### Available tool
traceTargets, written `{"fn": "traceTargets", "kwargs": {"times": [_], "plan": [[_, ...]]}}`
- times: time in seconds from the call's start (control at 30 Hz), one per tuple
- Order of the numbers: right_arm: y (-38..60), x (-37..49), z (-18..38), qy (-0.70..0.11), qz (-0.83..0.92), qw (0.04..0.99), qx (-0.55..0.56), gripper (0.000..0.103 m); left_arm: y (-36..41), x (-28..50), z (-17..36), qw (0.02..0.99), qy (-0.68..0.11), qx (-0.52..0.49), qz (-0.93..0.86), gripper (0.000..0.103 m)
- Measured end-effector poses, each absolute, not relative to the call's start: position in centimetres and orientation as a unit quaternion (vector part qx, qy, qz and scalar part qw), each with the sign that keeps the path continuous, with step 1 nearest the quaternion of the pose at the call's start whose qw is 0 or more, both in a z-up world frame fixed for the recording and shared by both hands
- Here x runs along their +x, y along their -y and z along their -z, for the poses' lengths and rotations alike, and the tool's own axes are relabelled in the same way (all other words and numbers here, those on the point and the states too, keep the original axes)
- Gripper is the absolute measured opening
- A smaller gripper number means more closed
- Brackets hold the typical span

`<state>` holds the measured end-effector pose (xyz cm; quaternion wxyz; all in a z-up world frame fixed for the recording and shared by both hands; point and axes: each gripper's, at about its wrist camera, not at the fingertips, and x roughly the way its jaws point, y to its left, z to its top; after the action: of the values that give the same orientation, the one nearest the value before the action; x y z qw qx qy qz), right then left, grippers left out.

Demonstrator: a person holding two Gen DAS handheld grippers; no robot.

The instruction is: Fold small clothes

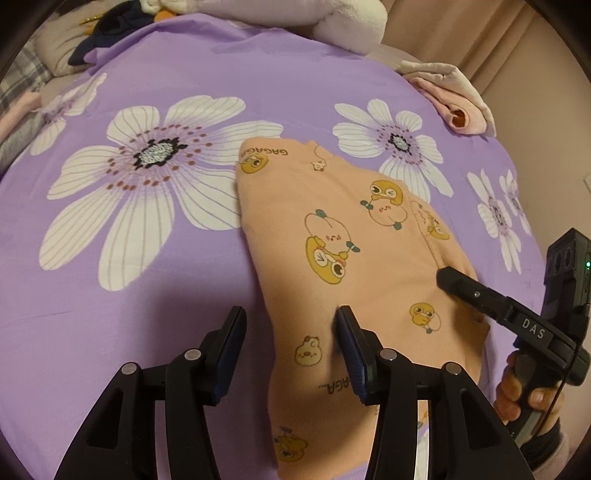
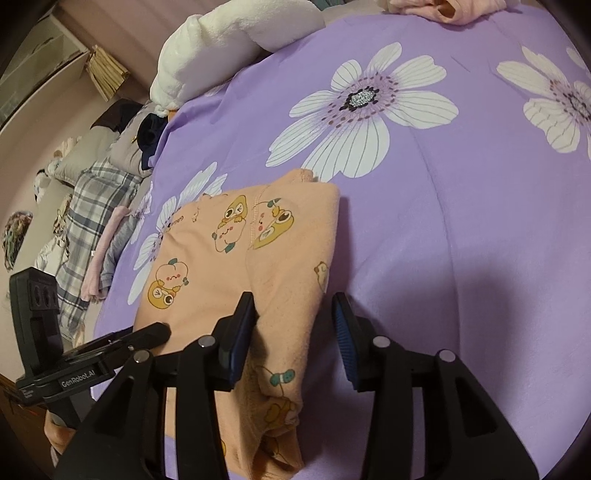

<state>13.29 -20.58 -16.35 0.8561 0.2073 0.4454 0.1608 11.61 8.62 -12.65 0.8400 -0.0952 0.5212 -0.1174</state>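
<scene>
A peach garment (image 1: 332, 258) printed with cartoon ducks lies partly folded on the purple flowered bedspread (image 1: 147, 277). My left gripper (image 1: 291, 332) is open over its left edge, the right finger resting on the cloth, the left finger over bare bedspread. My right gripper (image 2: 295, 317) is open over the garment (image 2: 229, 266) at its right edge, the left finger on the cloth. The right gripper's finger also shows in the left wrist view (image 1: 465, 286), its tip on the garment. The left gripper shows in the right wrist view (image 2: 147, 332) at the cloth's left side.
A white plush blanket (image 1: 332, 18) lies at the bed's far edge. A folded pink garment (image 1: 458, 107) sits at the far right. Dark clothes (image 1: 107, 33) and plaid fabric (image 2: 92, 192) lie beside the bed's left side.
</scene>
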Motion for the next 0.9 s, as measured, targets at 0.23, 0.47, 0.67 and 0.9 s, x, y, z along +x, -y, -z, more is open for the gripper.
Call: {"fn": "traceTargets", "kwargs": {"times": [0.23,0.47,0.67,0.9], "plan": [[20.5,13.4,16.2,-0.444,-0.155,0.863,0.187,0.042,-9.7,10.8,12.4,0.849,-0.513,-0.087,0.098,0.052],[20.6,13.2,15.8,-0.441,-0.151,0.868,0.173,0.042,-10.0,9.7,12.1,0.856,-0.504,-0.076,0.083,0.055],[20.6,12.8,15.4,-0.436,-0.144,0.873,0.161,0.042,-9.9,8.9,11.8,0.863,-0.497,-0.058,0.071,0.056],[21.0,12.2,14.4,-0.43,-0.119,0.886,0.127,0.042,-10.3,8.2,11.7,0.866,-0.494,-0.049,0.056,0.058]]}}
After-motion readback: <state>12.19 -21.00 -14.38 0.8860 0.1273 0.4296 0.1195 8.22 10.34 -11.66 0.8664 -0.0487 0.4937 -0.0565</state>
